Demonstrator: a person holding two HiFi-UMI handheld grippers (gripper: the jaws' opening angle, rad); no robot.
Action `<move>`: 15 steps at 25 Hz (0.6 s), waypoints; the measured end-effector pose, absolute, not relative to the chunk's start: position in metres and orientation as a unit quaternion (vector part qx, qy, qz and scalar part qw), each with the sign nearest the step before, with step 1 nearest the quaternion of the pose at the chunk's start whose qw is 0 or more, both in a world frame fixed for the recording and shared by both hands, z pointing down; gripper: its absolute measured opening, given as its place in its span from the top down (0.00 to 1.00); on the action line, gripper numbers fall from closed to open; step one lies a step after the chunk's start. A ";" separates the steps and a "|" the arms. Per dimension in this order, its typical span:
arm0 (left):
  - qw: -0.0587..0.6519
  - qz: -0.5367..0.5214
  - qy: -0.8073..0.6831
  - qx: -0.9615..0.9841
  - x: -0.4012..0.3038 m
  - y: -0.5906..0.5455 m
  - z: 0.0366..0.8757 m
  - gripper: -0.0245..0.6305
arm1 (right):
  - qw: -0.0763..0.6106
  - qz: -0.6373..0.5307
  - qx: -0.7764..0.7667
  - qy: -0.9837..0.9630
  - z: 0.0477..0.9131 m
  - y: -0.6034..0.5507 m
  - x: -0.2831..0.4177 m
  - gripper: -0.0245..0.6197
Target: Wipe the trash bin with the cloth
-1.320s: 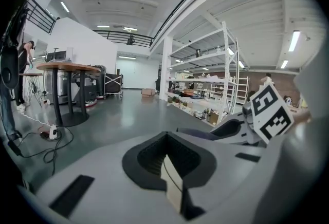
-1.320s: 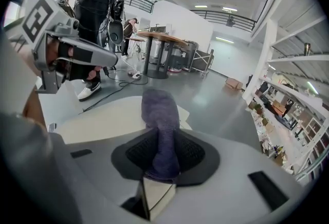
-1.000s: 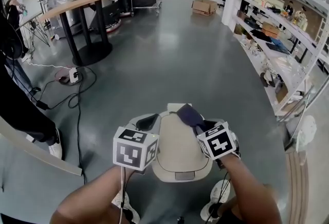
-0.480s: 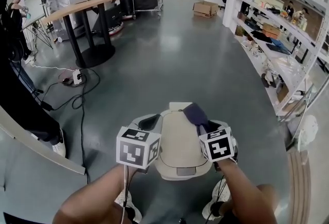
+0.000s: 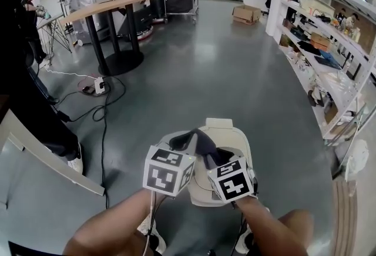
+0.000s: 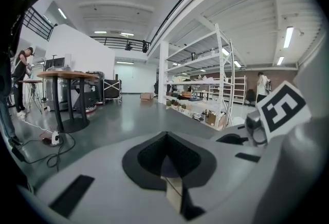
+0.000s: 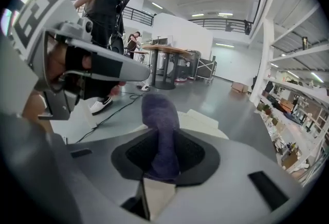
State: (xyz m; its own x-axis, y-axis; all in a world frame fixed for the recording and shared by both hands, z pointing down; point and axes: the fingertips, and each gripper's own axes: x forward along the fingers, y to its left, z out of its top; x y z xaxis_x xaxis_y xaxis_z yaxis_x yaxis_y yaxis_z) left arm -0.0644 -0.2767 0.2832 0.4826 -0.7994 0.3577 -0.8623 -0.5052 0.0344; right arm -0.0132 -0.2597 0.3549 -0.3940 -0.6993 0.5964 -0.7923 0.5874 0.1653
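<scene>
Head view: the trash bin [image 5: 235, 143] stands on the floor [image 5: 205, 73] near the person's feet. The right tool [image 5: 208, 156] presses the dark cloth [image 5: 201, 138] onto its lid, probably to wipe it. The left tool [image 5: 182, 141] sits just left of the cloth, perhaps steadying the bin.

Left gripper view: its jaws are together, holding nothing.

Right gripper view: its jaws are clamped on the cloth, which sticks out towards the bin.
</scene>
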 end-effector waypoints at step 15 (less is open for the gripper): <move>0.120 0.153 -0.511 0.837 -0.110 -0.270 0.289 0.96 | 0.358 0.063 0.410 -0.836 0.369 -0.249 -0.041 0.81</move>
